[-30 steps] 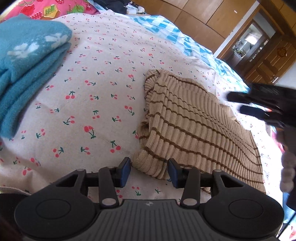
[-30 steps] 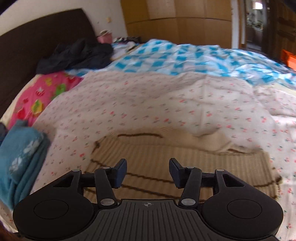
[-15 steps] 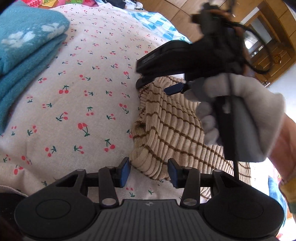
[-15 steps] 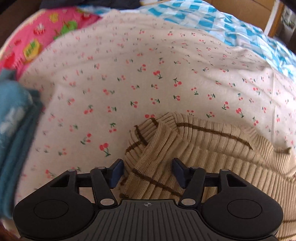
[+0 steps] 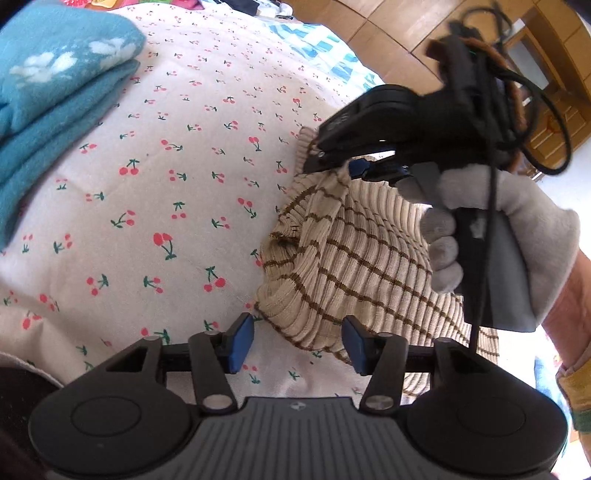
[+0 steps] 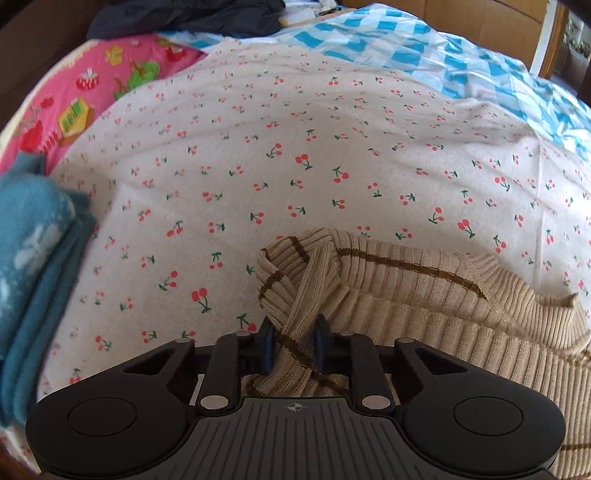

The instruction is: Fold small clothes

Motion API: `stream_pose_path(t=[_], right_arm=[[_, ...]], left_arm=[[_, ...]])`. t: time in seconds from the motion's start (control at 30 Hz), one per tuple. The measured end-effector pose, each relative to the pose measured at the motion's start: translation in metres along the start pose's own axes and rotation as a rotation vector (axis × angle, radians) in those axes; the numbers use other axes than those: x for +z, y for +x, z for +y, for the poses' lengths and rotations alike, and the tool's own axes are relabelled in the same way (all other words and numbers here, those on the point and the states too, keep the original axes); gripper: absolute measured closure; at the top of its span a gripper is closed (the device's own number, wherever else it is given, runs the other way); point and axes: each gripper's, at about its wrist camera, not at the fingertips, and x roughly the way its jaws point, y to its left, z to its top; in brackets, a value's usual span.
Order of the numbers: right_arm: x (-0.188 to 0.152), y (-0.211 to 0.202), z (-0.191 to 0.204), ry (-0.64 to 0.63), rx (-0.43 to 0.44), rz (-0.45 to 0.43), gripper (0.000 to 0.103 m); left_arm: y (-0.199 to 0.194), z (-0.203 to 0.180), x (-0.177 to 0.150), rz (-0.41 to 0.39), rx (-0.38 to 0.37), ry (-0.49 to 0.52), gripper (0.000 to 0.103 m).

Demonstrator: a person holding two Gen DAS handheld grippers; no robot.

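Note:
A beige ribbed sweater with brown stripes (image 5: 354, 258) lies folded on the cherry-print bedsheet (image 5: 177, 177). My right gripper (image 6: 293, 349) is shut on the sweater's far corner (image 6: 295, 280) and lifts that fabric slightly; in the left wrist view the right gripper (image 5: 340, 164), held in a grey-gloved hand, pinches that corner. My left gripper (image 5: 297, 341) is open, its blue pads either side of the sweater's near folded corner (image 5: 295, 325), just above the sheet.
A folded blue towel with white paw prints (image 5: 51, 99) lies at the left, also in the right wrist view (image 6: 33, 266). A pink printed pillow (image 6: 85, 110), dark clothes (image 6: 184, 14) and a blue checked blanket (image 6: 443, 55) lie beyond. Wooden cabinets stand behind.
My right gripper came down over the sweater's far corner and closed on it, bunching and lifting the fabric. My left gripper stayed open at the near corner.

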Motion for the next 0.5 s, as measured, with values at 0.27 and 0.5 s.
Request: stream_pose_path(t=[0.27,0.5], right_arm=[[-0.005,-0.023,-0.028,0.072,0.094,-0.054,0.089],[-0.010,-0.039,-0.051,0.146,0.163,-0.087,0.089]], left_arm=[[-0.014,-0.015,-0.021,-0.076,0.079,0.000,0.041],[0.011,-0.025,-0.007,-0.129,0.160,0.039,0.047]])
